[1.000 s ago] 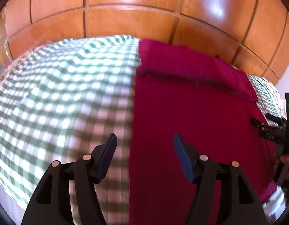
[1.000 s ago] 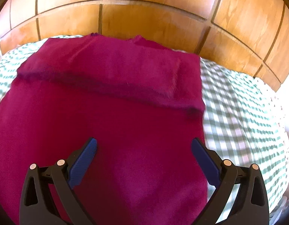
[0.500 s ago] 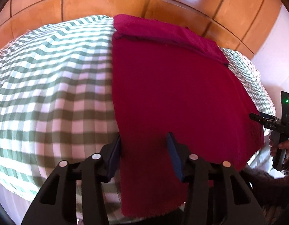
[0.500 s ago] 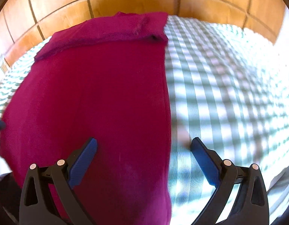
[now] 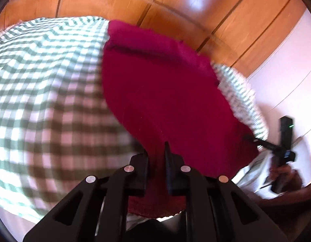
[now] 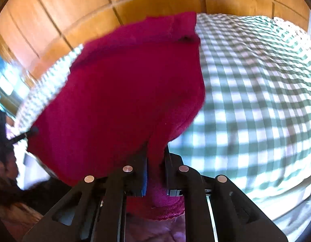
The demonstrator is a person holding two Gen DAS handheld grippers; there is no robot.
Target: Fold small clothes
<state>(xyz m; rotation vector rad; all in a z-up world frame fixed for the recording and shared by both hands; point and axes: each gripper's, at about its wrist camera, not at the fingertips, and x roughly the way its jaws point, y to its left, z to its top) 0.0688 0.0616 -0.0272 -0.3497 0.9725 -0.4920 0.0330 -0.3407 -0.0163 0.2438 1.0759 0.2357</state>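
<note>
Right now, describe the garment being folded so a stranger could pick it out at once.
Start from the green-and-white checked bedspread below the wooden panelled wall. On it lies the crimson garment, its far end already folded into a thick band. It is the only solid-coloured cloth there, and the left gripper and right gripper each pinch a near corner.

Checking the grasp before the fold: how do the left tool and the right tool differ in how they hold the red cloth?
The left tool pinches the near left corner of the red cloth; the right tool pinches its near right corner. At the left tool the cloth rises fairly smooth, while at the right tool it bunches into a thick ridge. Shared: both are shut on the cloth's near edge above the checked sheet.
</note>
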